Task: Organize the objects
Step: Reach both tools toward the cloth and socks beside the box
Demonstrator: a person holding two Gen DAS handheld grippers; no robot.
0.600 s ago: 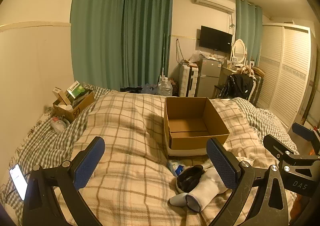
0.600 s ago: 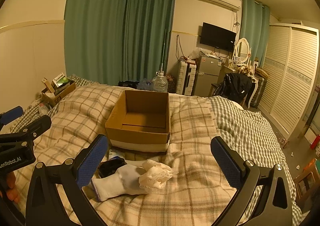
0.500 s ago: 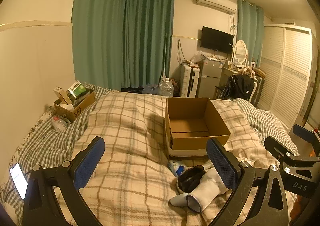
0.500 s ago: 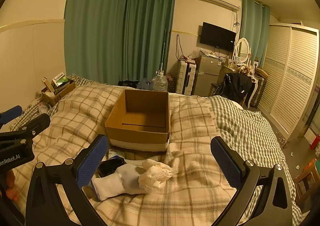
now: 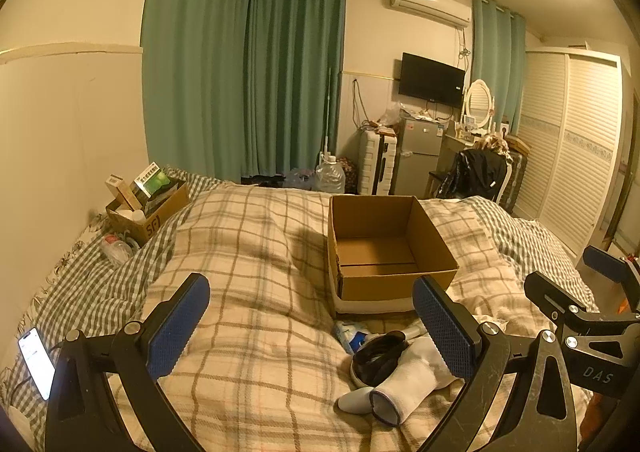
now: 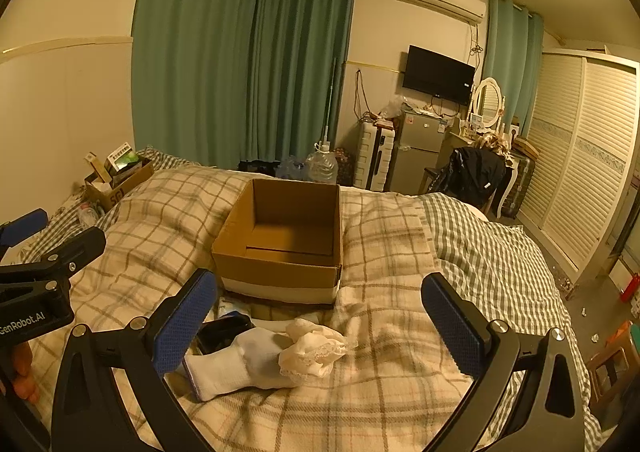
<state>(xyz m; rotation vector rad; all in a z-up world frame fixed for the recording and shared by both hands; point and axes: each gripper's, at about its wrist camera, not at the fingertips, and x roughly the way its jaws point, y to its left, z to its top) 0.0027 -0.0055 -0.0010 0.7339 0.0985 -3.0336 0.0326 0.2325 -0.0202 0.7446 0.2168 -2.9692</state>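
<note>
An open, empty cardboard box [image 5: 384, 248] [image 6: 284, 240] stands on the plaid bed. In front of it lie a white sock [image 5: 404, 384] [image 6: 236, 364], a black item [image 5: 378, 356] [image 6: 220, 332], a small blue-and-white packet [image 5: 352, 332] and a cream lace cloth [image 6: 312, 346]. My left gripper [image 5: 312, 326] is open and empty, above the blanket left of the pile. My right gripper [image 6: 320, 326] is open and empty, just above the sock and lace cloth.
A smaller box [image 5: 146, 208] full of items sits at the bed's far left by the wall, a plastic bottle [image 5: 116, 250] beside it. A lit phone [image 5: 36, 362] lies at the near left edge. A fridge, chair and wardrobe stand beyond the bed.
Both views have shifted very slightly; the objects on the bed have not moved and both grippers stay open.
</note>
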